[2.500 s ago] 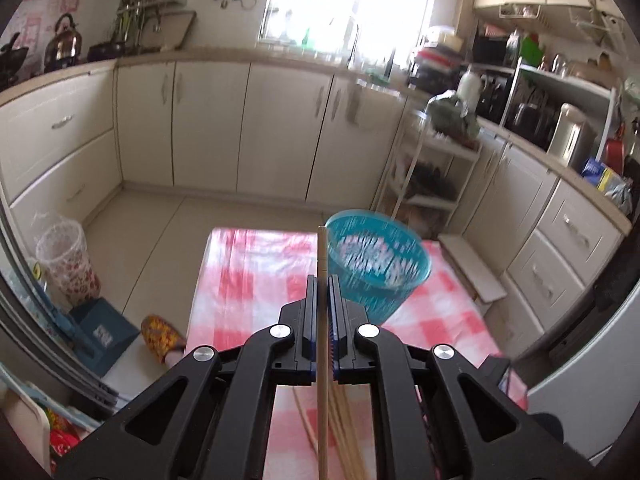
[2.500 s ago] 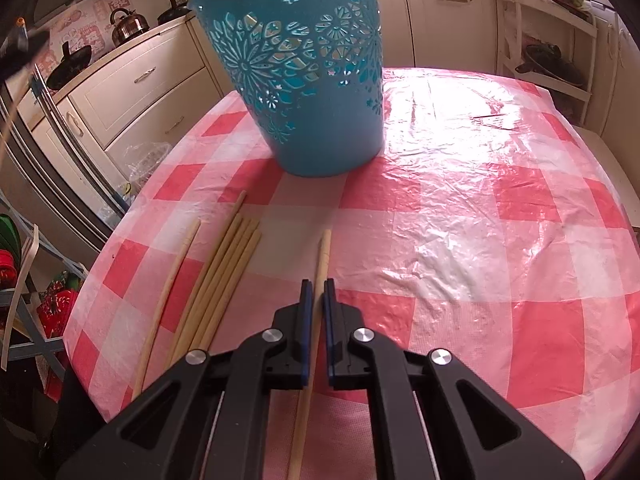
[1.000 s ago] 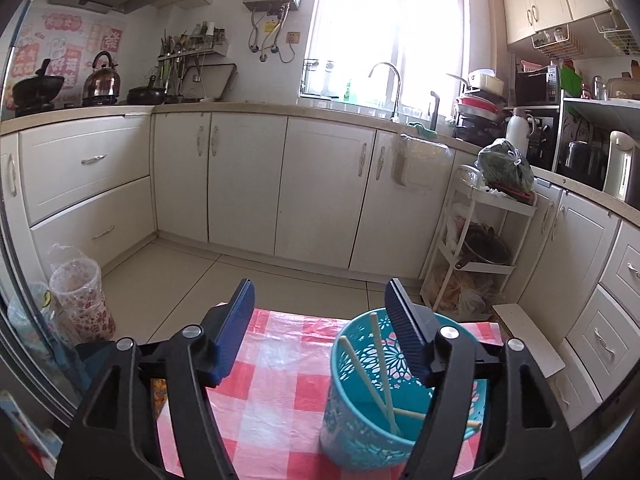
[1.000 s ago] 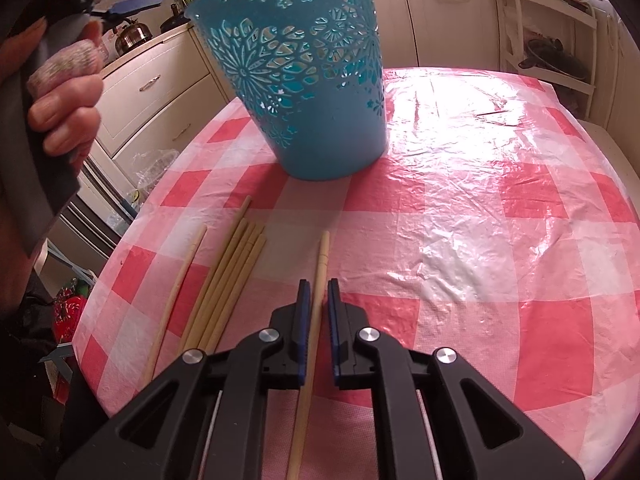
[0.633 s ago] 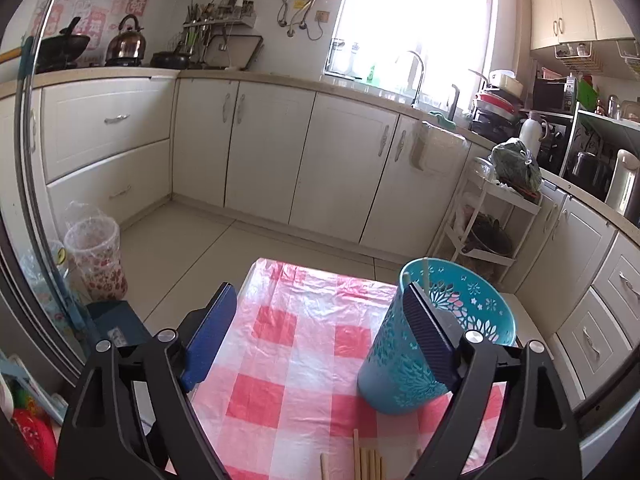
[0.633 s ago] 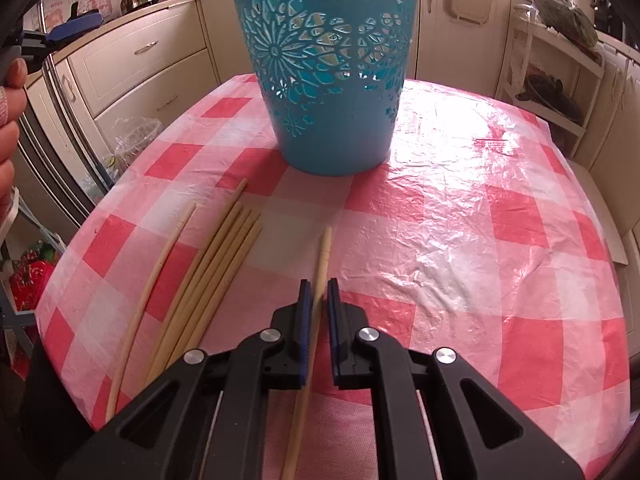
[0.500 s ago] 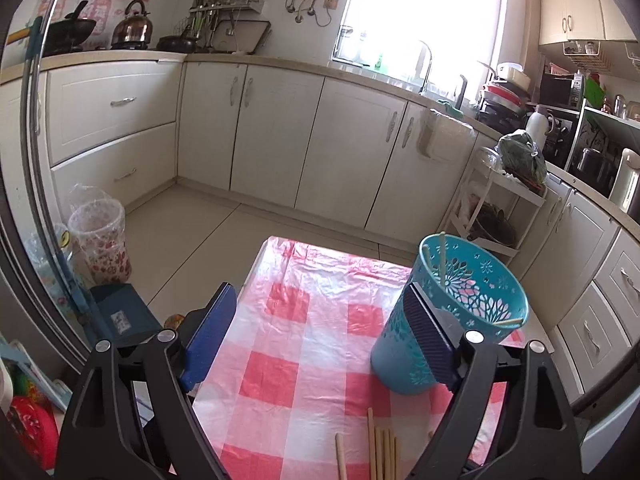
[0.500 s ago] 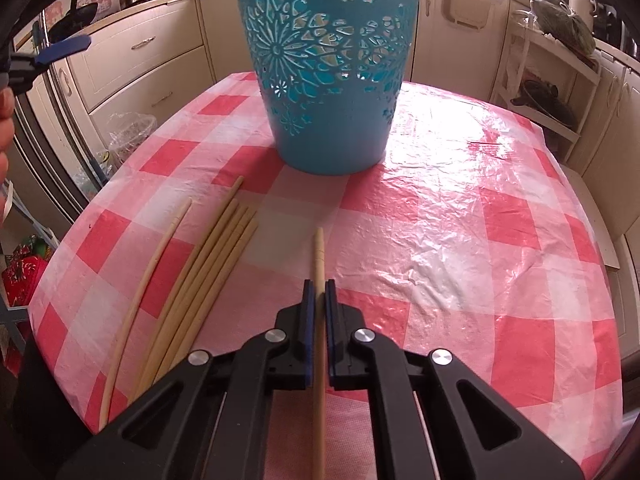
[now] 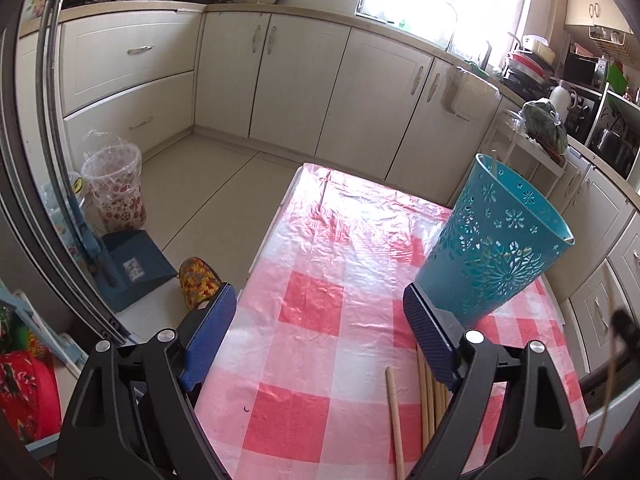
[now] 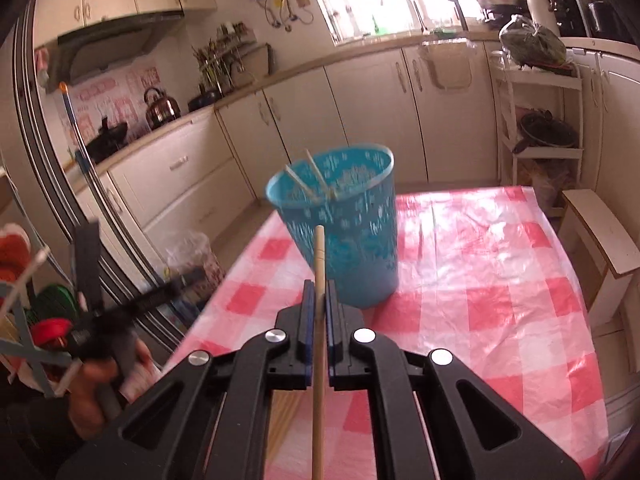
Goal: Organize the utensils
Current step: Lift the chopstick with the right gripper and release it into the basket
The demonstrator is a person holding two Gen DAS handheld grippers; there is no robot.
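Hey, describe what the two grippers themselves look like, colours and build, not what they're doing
Both match. The left gripper has two black plastic arms with triangular cut-outs and round silver bolts, ending in flat fingers faced with ribbed dark-blue pads. The right gripper has the same black frame, silver bolts and blue-edged fingers. No cables or printed markings show on either. At the left edge of the right wrist view, a bare hand grips a dark, blurred handle.
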